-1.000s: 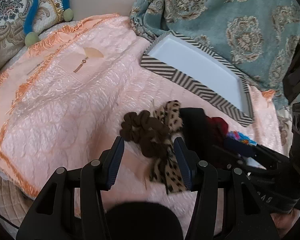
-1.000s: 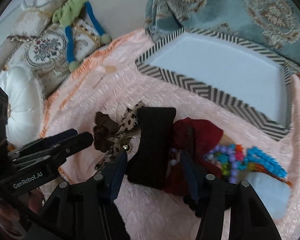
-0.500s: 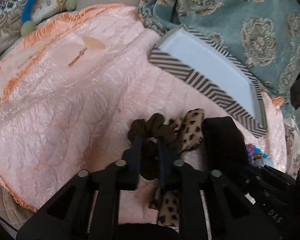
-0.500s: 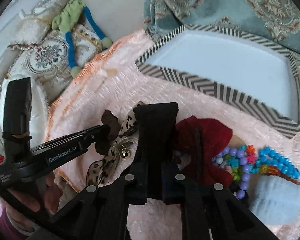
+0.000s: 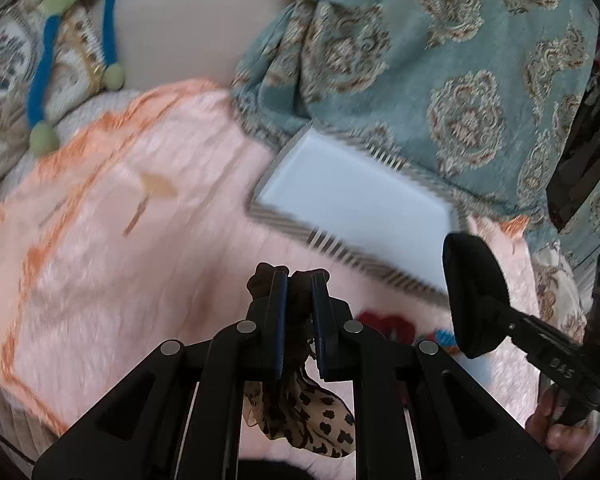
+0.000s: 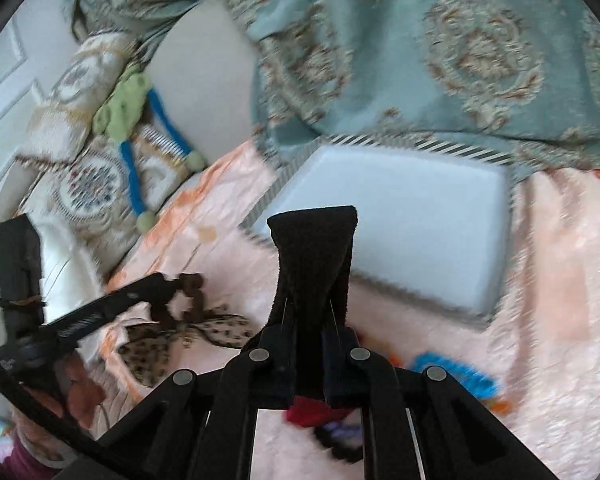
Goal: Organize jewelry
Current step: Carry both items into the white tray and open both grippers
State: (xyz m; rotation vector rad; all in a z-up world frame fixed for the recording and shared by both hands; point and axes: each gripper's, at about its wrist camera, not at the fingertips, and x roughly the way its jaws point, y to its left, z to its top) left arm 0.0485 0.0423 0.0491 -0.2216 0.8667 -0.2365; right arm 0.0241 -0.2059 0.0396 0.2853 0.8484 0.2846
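My left gripper [image 5: 299, 280] is shut on a brown scrunchie [image 5: 300, 280] with a leopard-print ribbon [image 5: 300, 420] hanging below, lifted off the pink cloth. It also shows in the right wrist view [image 6: 180, 292]. My right gripper [image 6: 308, 344] is shut on a black velvet band [image 6: 312, 256], held up in front of the white tray [image 6: 420, 220]; the band also shows in the left wrist view [image 5: 474, 292]. The zigzag-rimmed tray [image 5: 360, 204] sits empty. A red scrunchie [image 5: 388, 326] and coloured beads [image 6: 456, 376] lie on the cloth.
The pink quilted cloth [image 5: 100, 260] covers the bed. A teal patterned blanket [image 5: 440, 60] lies behind the tray. Embroidered pillows and a green and blue plush toy [image 6: 140, 112] sit at the back left. A small gold earring [image 5: 140, 212] lies on the cloth.
Both grippers closed on their items and lifted them: left raised the brown scrunchie with leopard ribbon, right raised the black band toward the tray. Both views are now motion-blurred.
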